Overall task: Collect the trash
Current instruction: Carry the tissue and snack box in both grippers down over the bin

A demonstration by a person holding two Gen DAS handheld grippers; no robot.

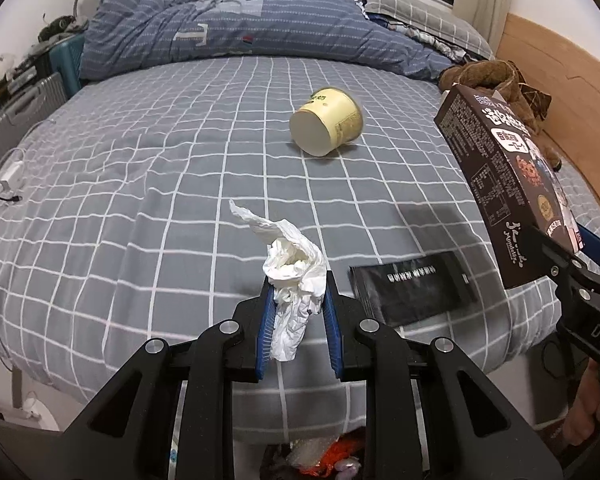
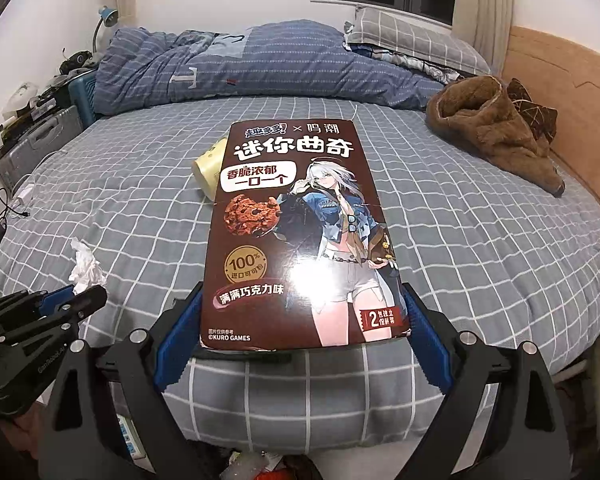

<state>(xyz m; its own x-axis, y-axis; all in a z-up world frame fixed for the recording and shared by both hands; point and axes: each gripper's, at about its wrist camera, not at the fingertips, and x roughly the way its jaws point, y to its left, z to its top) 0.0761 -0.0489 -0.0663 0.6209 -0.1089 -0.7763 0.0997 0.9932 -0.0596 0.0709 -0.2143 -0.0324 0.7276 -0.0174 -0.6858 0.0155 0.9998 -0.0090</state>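
My left gripper (image 1: 297, 292) is shut on a crumpled white tissue (image 1: 292, 276) and holds it above the near edge of the bed; it also shows in the right wrist view (image 2: 86, 270). My right gripper (image 2: 302, 320) is shut on a dark brown cookie box (image 2: 300, 232), held flat above the bed; the box shows at the right in the left wrist view (image 1: 512, 184). A yellow paper cup (image 1: 326, 122) lies on its side mid-bed. A black flat packet (image 1: 414, 292) lies near the bed's front edge.
The bed (image 1: 160, 184) has a grey checked sheet, a blue duvet (image 1: 236, 28) at the back and a brown furry garment (image 2: 496, 128) at the right by the wooden headboard (image 2: 572, 112). Suitcases (image 1: 24, 108) stand left. Trash shows below the bed edge (image 1: 320, 460).
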